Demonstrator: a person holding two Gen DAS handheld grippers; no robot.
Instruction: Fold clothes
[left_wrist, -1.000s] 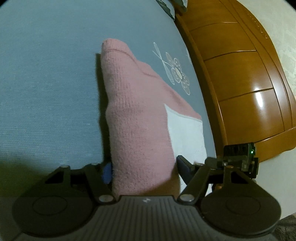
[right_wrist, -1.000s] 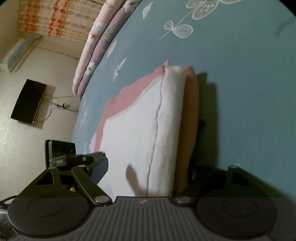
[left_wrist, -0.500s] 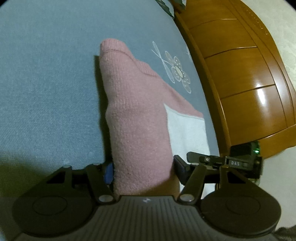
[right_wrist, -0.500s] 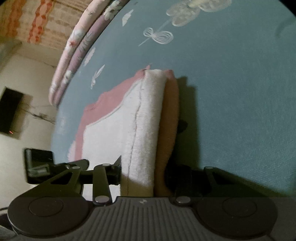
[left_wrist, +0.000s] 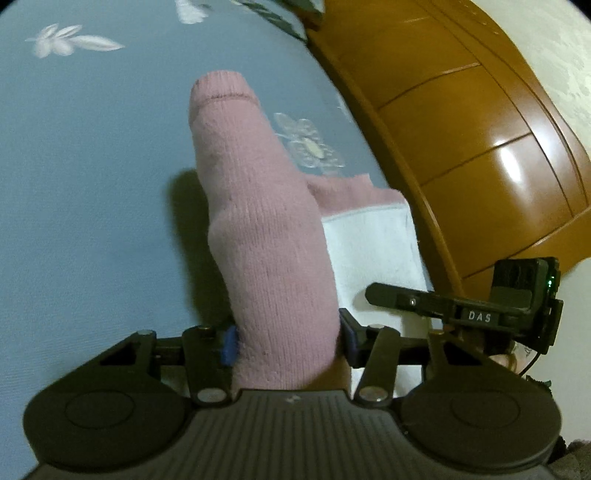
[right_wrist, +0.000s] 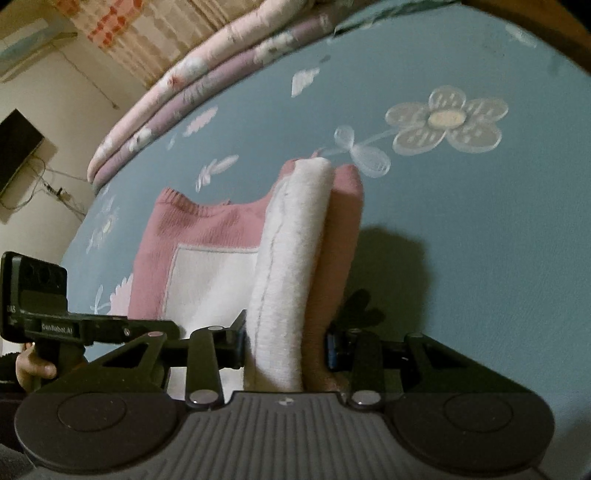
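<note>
While both jaws, just closing, clamp the sweater (left_wrist: 269, 258), raise left gripper (left_wrist: 288, 341) and right gripper (right_wrist: 284, 343) evenly toward the far edge.

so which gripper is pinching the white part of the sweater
The right gripper: its fold of the sweater shows white beside pink. The left gripper clamps an all-pink fold.

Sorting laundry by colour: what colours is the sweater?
Pink sweater with a white panel; clearest in the right wrist view.

Sweater (left_wrist: 269, 258) on bedspread (left_wrist: 92, 184), headboard (left_wrist: 480, 147) to its right
</note>
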